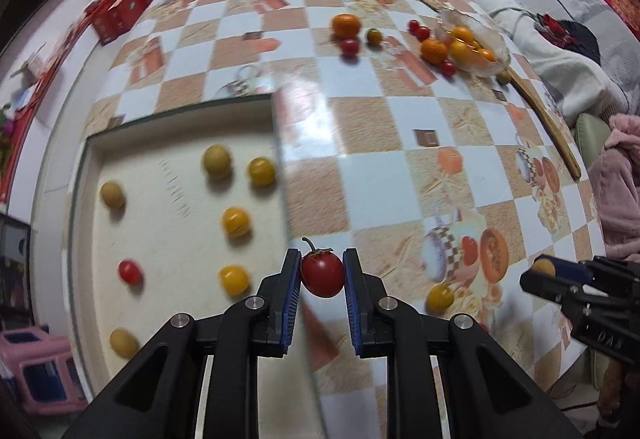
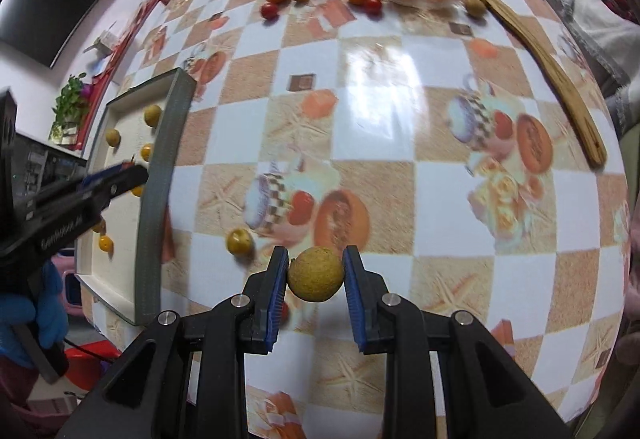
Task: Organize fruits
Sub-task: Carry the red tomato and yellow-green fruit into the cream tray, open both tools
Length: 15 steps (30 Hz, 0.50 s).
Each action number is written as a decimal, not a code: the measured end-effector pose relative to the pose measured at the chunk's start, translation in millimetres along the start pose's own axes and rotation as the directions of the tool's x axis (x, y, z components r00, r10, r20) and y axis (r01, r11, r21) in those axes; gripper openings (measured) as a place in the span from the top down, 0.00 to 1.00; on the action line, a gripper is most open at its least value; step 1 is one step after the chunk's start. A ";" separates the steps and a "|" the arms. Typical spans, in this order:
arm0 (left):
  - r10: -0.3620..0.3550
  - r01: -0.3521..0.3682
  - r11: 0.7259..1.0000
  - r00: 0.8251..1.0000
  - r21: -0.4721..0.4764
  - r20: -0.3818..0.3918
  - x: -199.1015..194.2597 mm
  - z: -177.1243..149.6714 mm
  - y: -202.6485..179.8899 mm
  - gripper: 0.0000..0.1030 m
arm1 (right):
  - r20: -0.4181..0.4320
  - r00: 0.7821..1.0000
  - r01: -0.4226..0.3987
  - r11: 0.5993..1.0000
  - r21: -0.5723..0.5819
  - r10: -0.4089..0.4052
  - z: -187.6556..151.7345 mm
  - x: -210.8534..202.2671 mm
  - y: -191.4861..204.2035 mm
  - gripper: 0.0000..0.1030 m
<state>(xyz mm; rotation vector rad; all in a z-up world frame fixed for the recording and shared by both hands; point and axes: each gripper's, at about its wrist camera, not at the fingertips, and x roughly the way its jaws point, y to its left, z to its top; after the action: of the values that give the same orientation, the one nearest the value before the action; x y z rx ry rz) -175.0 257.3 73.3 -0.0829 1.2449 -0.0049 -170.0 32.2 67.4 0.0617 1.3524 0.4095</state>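
Fruits: one red tomato [image 1: 322,275] gripped in left claw [image 1: 322,279], one brown fruit [image 2: 316,274] in right claw [image 2: 316,277].

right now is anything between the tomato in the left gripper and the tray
Only the tray's near wall. The left gripper holds the tomato just outside it, over the table; inside, the tray floor has bare room among the fruits.

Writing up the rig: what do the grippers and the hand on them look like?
Both grippers, left and right, are black plastic with silver pivot screws and blue ribbed pads. The left one's side carries blurred white lettering. The hand on it wears a blue glove. No cables are visible.
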 end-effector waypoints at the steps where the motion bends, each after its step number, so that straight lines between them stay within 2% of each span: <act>1: 0.006 -0.006 1.000 1.000 -0.014 -0.001 -1.6 -2.9 5.4 0.78 | 0.000 1.000 -0.003 1.000 -0.015 0.003 3.8 0.4 6.1 0.71; 9: 0.063 -0.067 0.988 0.998 -0.137 -0.029 -7.8 -37.1 59.8 0.78 | -0.012 0.999 -0.041 0.989 -0.145 0.040 35.5 15.1 62.3 0.71; 15: 0.073 -0.082 0.973 0.996 -0.216 -0.050 -0.1 -56.0 87.4 0.78 | -0.031 0.997 -0.082 0.967 -0.242 0.077 57.2 31.5 108.6 0.71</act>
<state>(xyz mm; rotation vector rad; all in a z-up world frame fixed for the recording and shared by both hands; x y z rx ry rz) -231.7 341.0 49.9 -0.2254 1.2866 0.1986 -137.7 154.0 81.1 -0.0927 1.3149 0.6427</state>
